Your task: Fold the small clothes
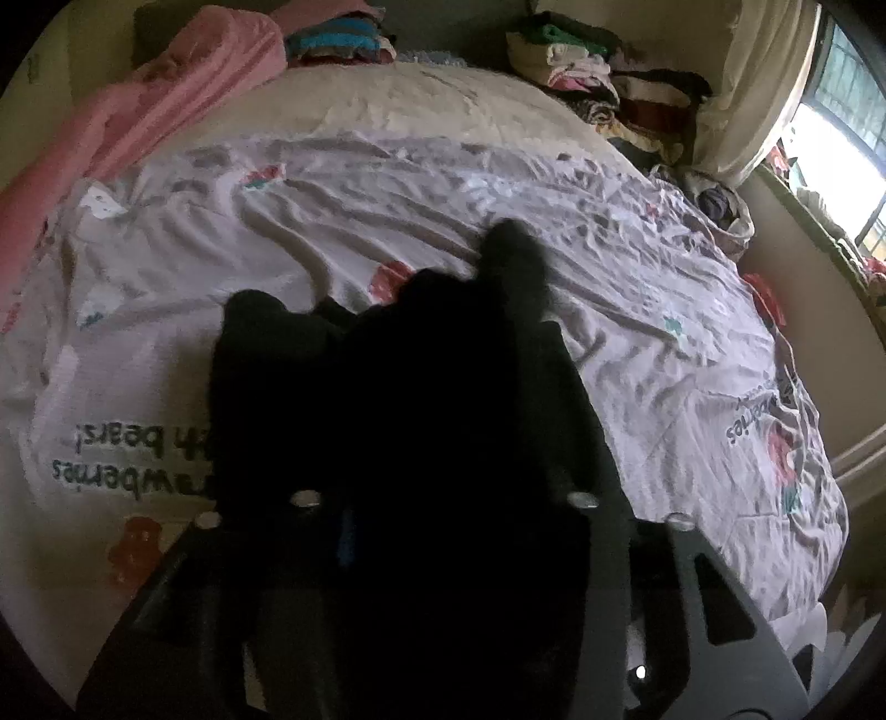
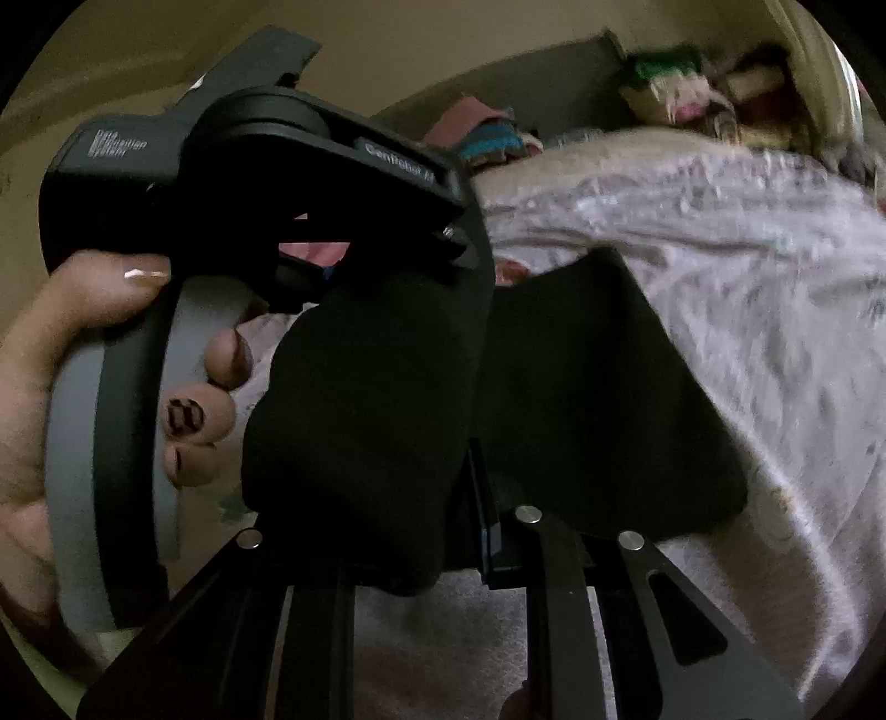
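Note:
A small black garment (image 1: 398, 399) hangs bunched over my left gripper (image 1: 437, 354) and hides its fingers; it is held above the bed. In the right wrist view the same black cloth (image 2: 365, 421) drapes between both tools. My right gripper (image 2: 476, 443) is shut on the black cloth close to the left tool (image 2: 232, 183), which a hand (image 2: 66, 354) holds. The fingertips of both grippers are covered by cloth.
The bed has a white printed sheet (image 1: 387, 221) with strawberries and text. A pink blanket (image 1: 166, 94) lies at the far left. Folded clothes (image 1: 338, 41) and a clothes pile (image 1: 603, 77) sit at the headboard. A window (image 1: 841, 127) is at right.

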`<state>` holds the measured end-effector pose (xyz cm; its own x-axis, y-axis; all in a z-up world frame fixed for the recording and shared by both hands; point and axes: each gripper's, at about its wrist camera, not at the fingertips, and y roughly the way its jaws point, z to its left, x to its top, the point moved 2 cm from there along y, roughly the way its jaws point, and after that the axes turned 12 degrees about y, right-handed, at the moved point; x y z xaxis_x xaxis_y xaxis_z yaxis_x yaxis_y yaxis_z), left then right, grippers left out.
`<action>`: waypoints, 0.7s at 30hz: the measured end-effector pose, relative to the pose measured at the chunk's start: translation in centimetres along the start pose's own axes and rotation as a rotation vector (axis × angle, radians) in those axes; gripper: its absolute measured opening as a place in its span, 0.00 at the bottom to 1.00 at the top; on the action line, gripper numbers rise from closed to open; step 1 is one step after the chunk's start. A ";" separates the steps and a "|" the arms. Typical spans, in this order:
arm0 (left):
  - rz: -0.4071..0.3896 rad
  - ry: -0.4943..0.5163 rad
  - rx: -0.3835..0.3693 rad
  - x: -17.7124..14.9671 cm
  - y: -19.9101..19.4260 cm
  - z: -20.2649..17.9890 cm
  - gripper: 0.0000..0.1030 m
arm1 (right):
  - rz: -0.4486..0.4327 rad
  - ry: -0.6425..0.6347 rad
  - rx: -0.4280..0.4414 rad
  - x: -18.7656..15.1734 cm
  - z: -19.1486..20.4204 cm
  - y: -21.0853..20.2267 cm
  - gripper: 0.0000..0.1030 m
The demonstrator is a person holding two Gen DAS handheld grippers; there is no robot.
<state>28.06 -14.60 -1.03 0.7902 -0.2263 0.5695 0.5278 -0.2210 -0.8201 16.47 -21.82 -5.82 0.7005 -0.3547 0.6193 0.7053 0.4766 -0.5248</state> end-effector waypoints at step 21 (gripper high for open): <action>-0.081 -0.124 -0.012 -3.4 -2.5 5.7 0.84 | 0.160 0.246 0.220 2.6 -4.2 -2.5 0.81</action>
<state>25.83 -7.83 -1.27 0.7780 -0.0883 0.6220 0.5883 -0.2451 -0.7706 17.03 -27.33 -5.37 0.8242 -0.4314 0.3668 0.5630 0.6938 -0.4491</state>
